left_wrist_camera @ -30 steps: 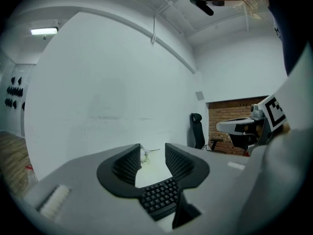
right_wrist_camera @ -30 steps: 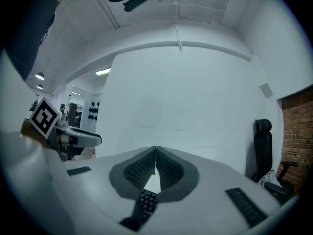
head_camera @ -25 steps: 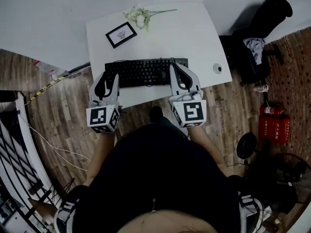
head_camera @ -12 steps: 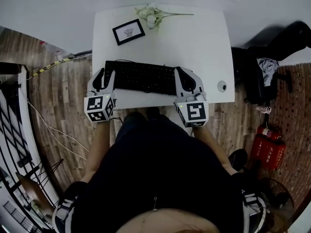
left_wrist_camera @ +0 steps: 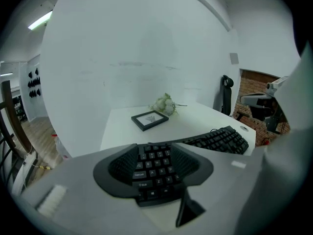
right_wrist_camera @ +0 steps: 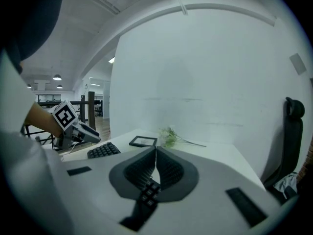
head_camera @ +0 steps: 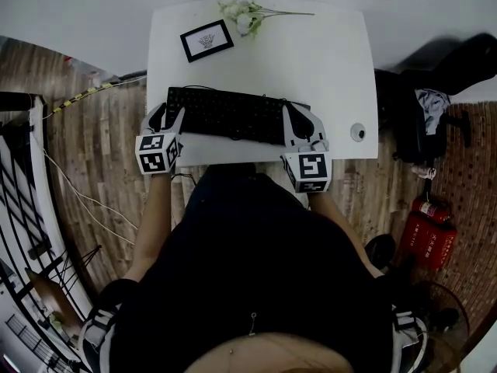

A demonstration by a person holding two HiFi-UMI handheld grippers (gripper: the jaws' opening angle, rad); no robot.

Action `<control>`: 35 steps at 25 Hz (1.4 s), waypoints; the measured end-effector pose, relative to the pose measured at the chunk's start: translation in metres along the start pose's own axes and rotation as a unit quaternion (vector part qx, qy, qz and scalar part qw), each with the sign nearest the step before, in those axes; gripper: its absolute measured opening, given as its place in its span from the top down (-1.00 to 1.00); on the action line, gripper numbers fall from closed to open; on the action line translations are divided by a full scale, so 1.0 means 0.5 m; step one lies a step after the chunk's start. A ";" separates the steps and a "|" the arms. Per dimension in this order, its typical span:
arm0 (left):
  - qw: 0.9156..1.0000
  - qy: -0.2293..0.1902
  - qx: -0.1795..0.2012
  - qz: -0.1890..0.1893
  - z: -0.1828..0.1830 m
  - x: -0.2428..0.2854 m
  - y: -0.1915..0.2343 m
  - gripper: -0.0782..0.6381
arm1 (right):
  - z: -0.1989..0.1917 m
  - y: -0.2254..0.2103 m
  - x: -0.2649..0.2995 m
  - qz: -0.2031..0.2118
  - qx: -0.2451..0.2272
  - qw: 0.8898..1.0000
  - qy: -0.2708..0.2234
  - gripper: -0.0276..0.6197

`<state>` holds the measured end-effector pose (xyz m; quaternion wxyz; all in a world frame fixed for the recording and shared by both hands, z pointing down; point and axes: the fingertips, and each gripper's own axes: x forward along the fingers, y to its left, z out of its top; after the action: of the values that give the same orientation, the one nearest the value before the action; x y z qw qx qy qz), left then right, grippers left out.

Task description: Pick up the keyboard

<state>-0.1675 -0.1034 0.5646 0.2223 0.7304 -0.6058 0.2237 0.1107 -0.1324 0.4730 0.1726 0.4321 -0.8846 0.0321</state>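
Straddling the long black keyboard [head_camera: 225, 115], left fingers [head_camera: 158, 118] have just opened wide (right fingers [head_camera: 292, 123] pressed together).

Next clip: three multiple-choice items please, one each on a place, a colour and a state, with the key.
1. Where is the framed picture? A. on the table near the flowers, beyond the keyboard. B. inside a drawer. C. on top of the keyboard.
2. What colour is the keyboard? A. white. B. red. C. black.
3. How do the left hand-held gripper's jaws stand? A. shut, empty. B. apart, the keyboard's end between them. C. clamped on a cup.
Key: 1 A, the head view shows it there; 2 C, black against the white table; 3 B, the left gripper view shows them, just opened further, either side of its end.
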 end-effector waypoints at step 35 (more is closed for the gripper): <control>0.960 0.132 -0.096 -0.229 -0.107 0.110 0.048 -0.02 | -0.016 0.023 0.008 -0.106 0.056 0.992 0.039 0.88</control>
<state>-0.1852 -0.1186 0.6417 0.4147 0.7889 -0.4061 0.2016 0.1017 -0.1264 0.4827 0.1846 0.5309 -0.8232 0.0801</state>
